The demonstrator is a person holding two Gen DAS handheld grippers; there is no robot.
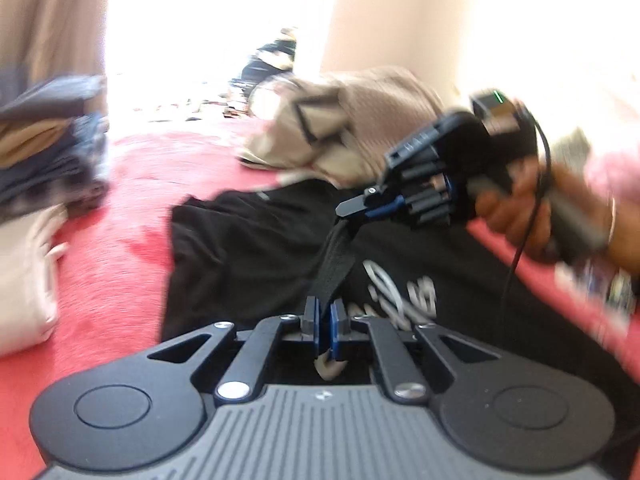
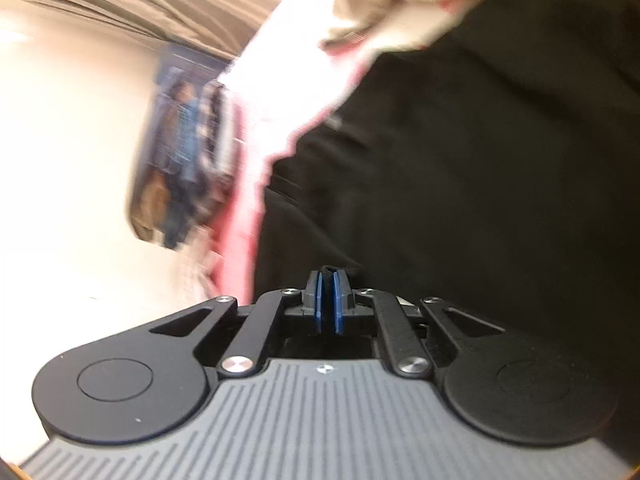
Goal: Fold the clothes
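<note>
A red bed cover (image 1: 132,216) was spread underneath; a brown curtain (image 1: 44,20) hung at ten o'clock, and possibly hanging clothes (image 2: 188,152) were blurred at nine o'clock.

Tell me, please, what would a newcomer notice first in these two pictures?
First, the black T-shirt with white print, spread on the red bedcover in the middle of the left wrist view. Both the left gripper and the right gripper are shut on a taut strip of its fabric. A beige garment lies behind it.
</note>
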